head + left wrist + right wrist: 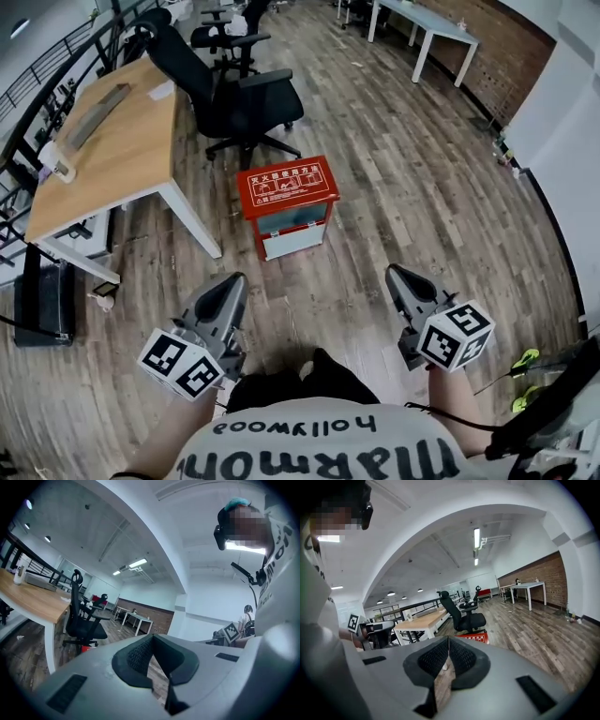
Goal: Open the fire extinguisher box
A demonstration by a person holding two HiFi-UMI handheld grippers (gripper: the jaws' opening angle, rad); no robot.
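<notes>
Left gripper [231,283] and right gripper [397,275] face red box [287,187], crosswise, window toward them.

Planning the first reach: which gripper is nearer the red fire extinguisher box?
Left, slightly. In the head view the left gripper sits below-left of the fire extinguisher box; the right gripper is farther off, below-right.

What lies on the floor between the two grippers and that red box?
Only bare wooden floor, seen in the head view; the red box stands ahead of the left gripper and right gripper.
</notes>
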